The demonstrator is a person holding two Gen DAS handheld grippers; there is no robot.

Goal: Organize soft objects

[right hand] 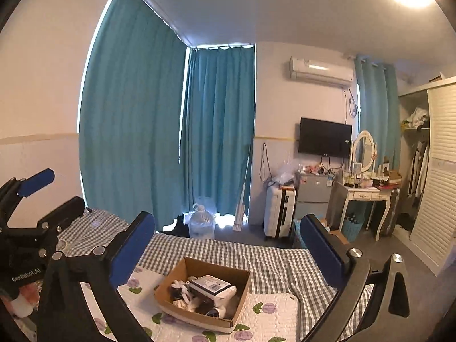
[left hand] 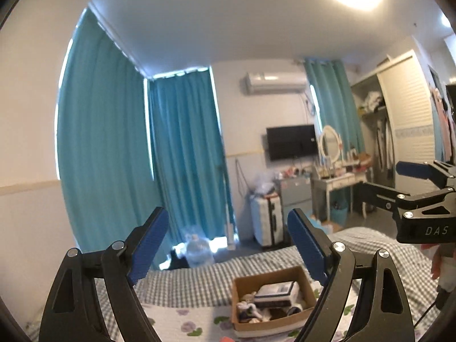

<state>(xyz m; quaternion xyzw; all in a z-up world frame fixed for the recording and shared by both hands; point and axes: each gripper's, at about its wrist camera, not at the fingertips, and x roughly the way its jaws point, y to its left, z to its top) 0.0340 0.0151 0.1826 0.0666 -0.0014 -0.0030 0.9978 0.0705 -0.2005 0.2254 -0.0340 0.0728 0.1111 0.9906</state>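
Observation:
A shallow cardboard box point(left hand: 303, 282) point(right hand: 240, 290) sits on the bed and holds soft items: a wrapped white package point(right hand: 212, 286), small plush or sock-like pieces point(right hand: 182, 292) and dark bits. My left gripper point(left hand: 228, 245) is open and empty, held above the bed behind the box. My right gripper point(right hand: 228, 245) is open and empty too, above the box. Each gripper shows in the other's view: the right one point(left hand: 384, 182) at the right edge, the left one point(right hand: 54, 191) at the left edge.
The bed has a grey checked sheet point(right hand: 270, 259) and a white floral quilt point(right hand: 268, 313). Beyond it stand a water jug point(right hand: 201, 223), a white suitcase point(right hand: 278, 211), a dressing table point(right hand: 362, 193), a wardrobe point(right hand: 439, 171) and teal curtains point(right hand: 136, 114).

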